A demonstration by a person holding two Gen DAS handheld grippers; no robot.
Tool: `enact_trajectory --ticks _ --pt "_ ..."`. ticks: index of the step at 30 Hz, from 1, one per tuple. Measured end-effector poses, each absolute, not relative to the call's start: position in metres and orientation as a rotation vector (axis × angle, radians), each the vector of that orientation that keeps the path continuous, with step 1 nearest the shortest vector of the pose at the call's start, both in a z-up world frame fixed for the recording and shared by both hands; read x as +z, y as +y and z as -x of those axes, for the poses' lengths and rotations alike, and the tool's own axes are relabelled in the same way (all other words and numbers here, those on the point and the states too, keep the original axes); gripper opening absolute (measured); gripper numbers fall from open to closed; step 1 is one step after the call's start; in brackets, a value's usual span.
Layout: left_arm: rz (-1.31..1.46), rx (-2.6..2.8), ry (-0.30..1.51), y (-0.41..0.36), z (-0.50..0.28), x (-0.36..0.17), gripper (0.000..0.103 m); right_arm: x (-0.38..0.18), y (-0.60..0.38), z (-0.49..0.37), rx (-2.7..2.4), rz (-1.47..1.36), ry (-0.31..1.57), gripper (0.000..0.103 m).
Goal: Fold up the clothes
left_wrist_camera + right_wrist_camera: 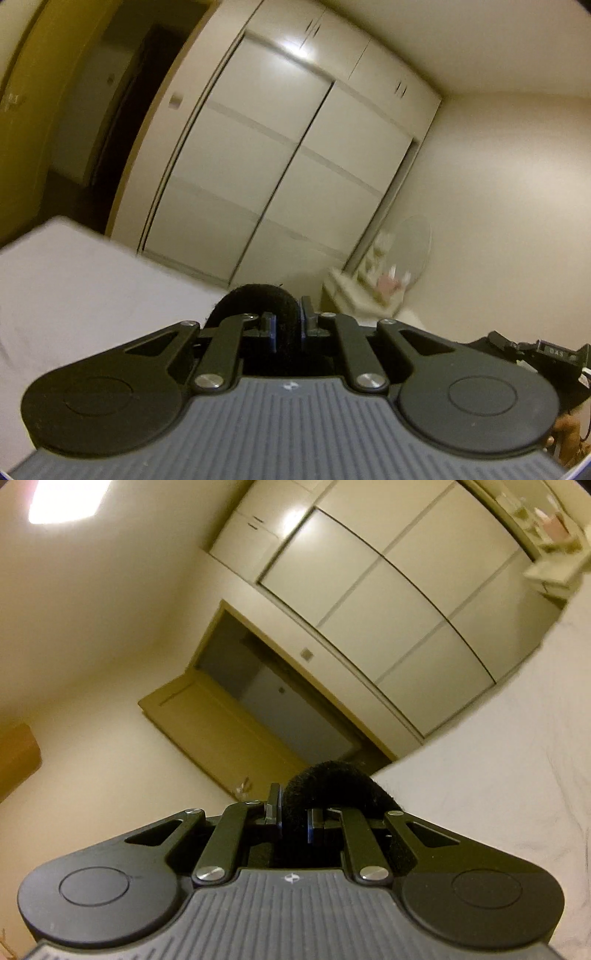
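The step in hand looks like the lifting of a garment, so that it can hang free before a fold; I judge this because both grippers point out into the room and not down at the bed. The left gripper has its jaws nearly together, and they are clamped on a bunch of black fabric that bulges up just in front of the fingertips. The right gripper is pinched in the same way on the black fabric, which arches over its right finger. How the rest of the cloth hangs below the grippers is hidden. The white bed lies to the left of the left gripper and lower, and the wardrobe stands well ahead of both. The next move, I think, calls for keeping both grips firm, holding the two corners level and apart, and then laying the cloth flat on the bed without letting it twist.
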State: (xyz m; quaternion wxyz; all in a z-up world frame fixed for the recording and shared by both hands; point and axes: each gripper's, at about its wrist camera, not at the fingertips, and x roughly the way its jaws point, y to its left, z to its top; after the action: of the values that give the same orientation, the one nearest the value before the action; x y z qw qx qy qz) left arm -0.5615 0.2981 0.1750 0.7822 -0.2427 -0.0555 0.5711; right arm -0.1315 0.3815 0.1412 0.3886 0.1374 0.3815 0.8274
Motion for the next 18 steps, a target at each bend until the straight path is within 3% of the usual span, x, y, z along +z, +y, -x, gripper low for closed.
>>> enact_trajectory --ticks 5,9,13,18 --pt "0.343 1.215 -0.229 0.320 0.552 0.230 0.008 0.190 0.401 0.128 2.183 -0.446 0.790 0.012" --pt "0.275 1.202 -0.197 0.311 0.542 0.215 0.008 0.196 0.386 0.119 2.207 -0.465 0.724 0.012" --pt "0.372 1.191 -0.038 0.288 0.532 0.137 0.008 0.136 0.369 0.113 2.145 -0.379 0.847 0.012" --pt "0.660 1.176 0.201 0.244 0.529 -0.013 0.008 -0.004 0.320 0.103 1.961 -0.196 1.160 0.012"
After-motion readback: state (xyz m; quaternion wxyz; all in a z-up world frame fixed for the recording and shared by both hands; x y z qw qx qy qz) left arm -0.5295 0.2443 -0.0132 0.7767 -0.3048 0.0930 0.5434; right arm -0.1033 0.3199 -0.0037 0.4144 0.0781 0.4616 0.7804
